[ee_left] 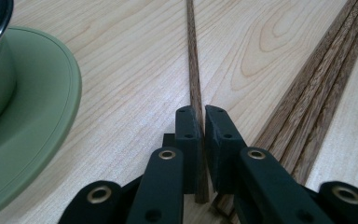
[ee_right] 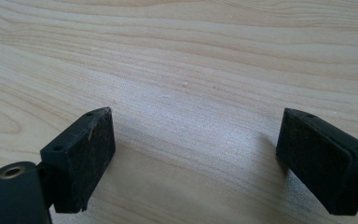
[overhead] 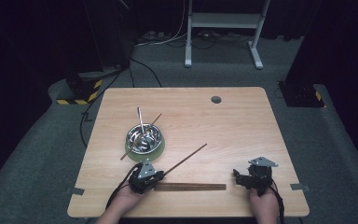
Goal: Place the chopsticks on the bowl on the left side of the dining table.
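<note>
Here the left gripper [ee_left: 200, 122] pinched a chopstick [ee_left: 194, 70] beside the wooden tray [ee_left: 317, 93]; the right gripper [ee_right: 196, 158] stood spread over the bench [ee_right: 191, 56].

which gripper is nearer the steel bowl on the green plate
Left. The left gripper sits just below the steel bowl, shut on a chopstick. The right gripper rests open far off toward the table's right edge.

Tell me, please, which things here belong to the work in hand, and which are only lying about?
In the work:
left tongs, shut on one chopstick
steel bowl on green plate, two chopsticks already inside
bundle of chopsticks

Lying about:
right tongs, open
white stand
floor cables
</note>
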